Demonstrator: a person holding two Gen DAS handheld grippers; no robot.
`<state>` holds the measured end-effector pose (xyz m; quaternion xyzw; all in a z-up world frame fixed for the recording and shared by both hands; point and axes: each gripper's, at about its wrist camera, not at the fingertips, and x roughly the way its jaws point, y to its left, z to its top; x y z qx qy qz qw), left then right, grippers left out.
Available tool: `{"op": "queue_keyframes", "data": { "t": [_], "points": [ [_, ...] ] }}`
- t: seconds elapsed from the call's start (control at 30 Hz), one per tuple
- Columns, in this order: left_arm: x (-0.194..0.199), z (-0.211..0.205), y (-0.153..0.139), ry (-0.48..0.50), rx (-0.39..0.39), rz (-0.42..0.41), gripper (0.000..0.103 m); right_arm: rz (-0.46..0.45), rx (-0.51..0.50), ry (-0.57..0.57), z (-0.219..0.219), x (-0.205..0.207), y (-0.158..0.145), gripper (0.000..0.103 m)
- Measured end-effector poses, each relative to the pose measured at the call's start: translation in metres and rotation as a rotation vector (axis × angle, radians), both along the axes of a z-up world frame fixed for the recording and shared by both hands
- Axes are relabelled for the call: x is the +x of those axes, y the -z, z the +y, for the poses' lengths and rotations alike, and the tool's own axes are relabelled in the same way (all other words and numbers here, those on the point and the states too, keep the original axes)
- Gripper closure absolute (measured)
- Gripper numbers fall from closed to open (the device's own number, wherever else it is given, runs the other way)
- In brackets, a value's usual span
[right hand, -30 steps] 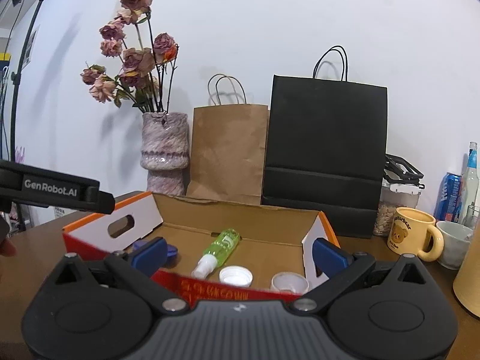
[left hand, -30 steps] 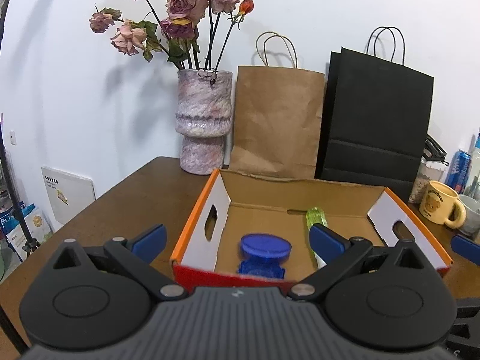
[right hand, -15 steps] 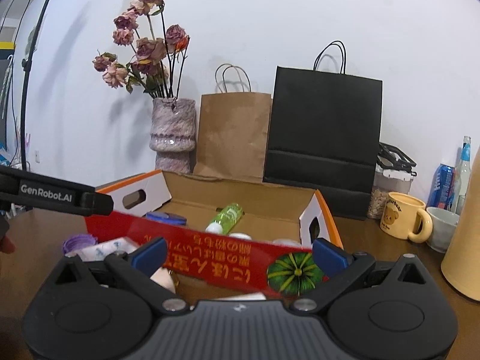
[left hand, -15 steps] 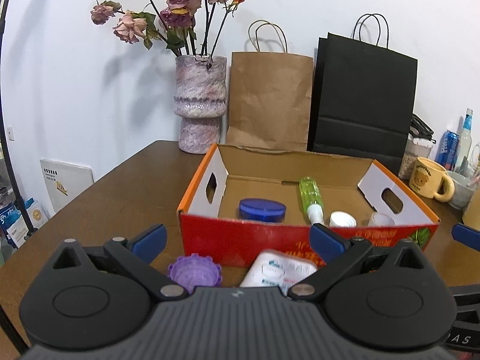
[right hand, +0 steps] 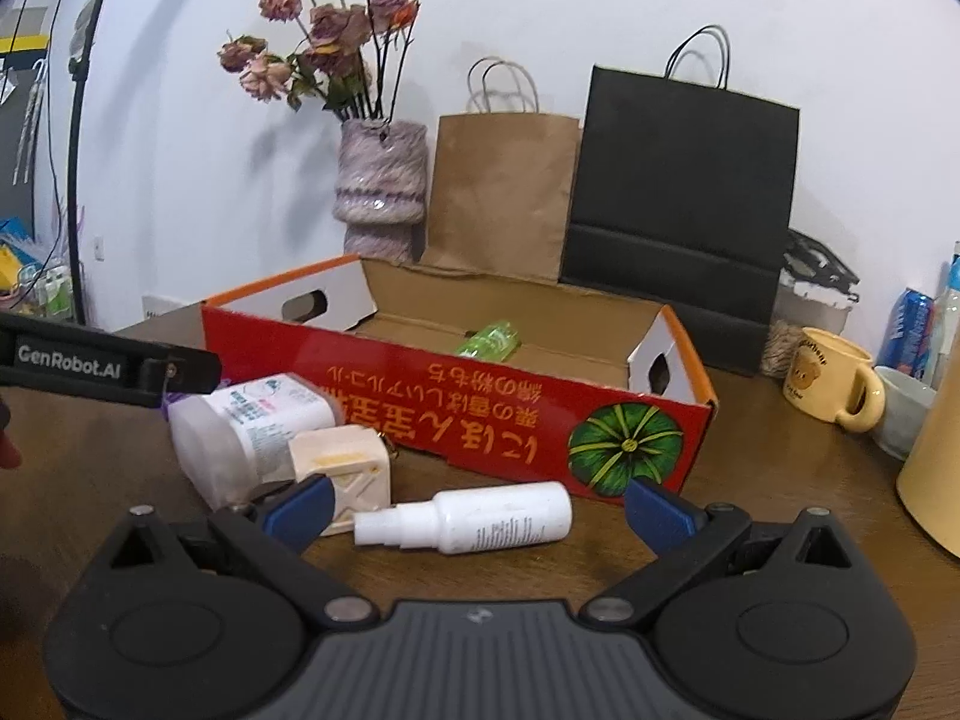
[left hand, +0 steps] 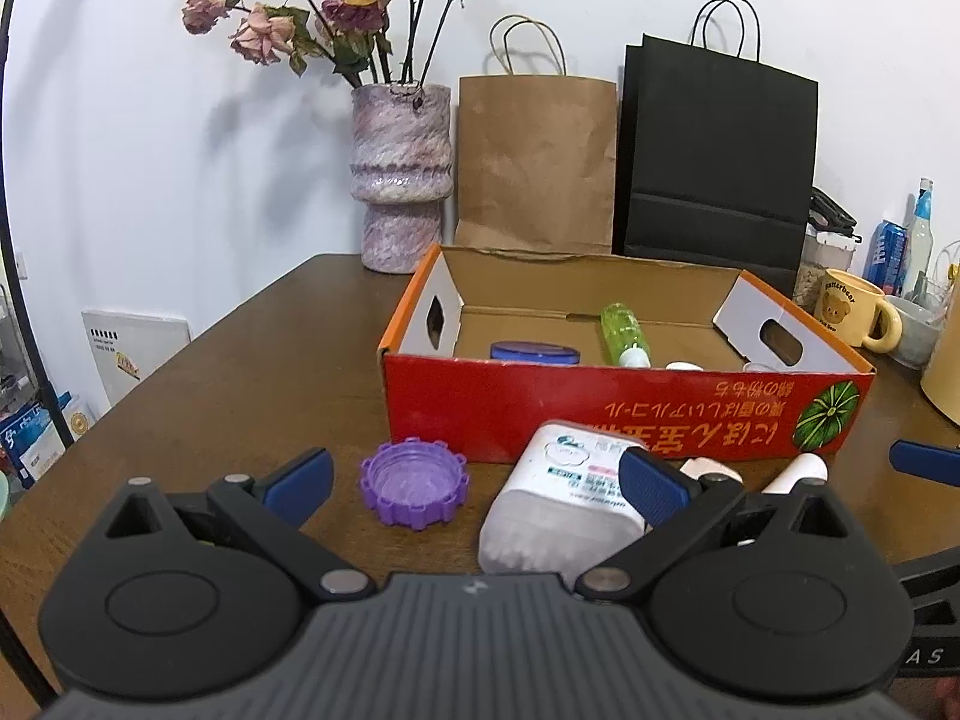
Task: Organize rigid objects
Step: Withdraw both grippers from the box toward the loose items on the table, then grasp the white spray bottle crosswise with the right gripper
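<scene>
A red and orange cardboard box (left hand: 600, 405) (right hand: 480, 402) stands open on the brown table. Inside lie a green spray bottle (left hand: 624, 333) (right hand: 489, 339) and a blue lid (left hand: 534, 352). In front of the box lie a purple cap (left hand: 414, 483), a white jar on its side (left hand: 570, 498) (right hand: 246, 426), a cream block (right hand: 345, 468) and a white spray bottle (right hand: 480, 519). My left gripper (left hand: 474, 483) is open above the cap and jar. My right gripper (right hand: 474, 513) is open around the white spray bottle.
A vase of dried roses (left hand: 402, 174), a brown paper bag (left hand: 534, 162) and a black bag (left hand: 714, 156) stand behind the box. A yellow mug (left hand: 852, 315) (right hand: 831, 381), cans and bottles stand at the right. A cream container (right hand: 936, 462) stands at the right edge.
Both grippers have pulled back from above the box and lowered. The items in front of the box have come into view. Both stay open.
</scene>
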<state>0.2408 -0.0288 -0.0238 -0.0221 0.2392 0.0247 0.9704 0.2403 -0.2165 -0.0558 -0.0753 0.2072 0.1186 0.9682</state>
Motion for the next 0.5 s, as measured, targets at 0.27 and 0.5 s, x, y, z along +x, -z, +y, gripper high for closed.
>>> {"op": "queue_keyframes", "data": {
  "t": [0.27, 0.5],
  "points": [
    [0.0, 0.003, 0.001, 0.001, -0.011, 0.015, 0.0, 0.076, -0.067, -0.044, 0.007, 0.015, 0.007, 0.0],
    [0.002, 0.002, 0.003, 0.006, -0.007, 0.024, 0.0, 0.119, -0.085, -0.06, 0.005, 0.037, 0.01, 0.0]
  ]
}}
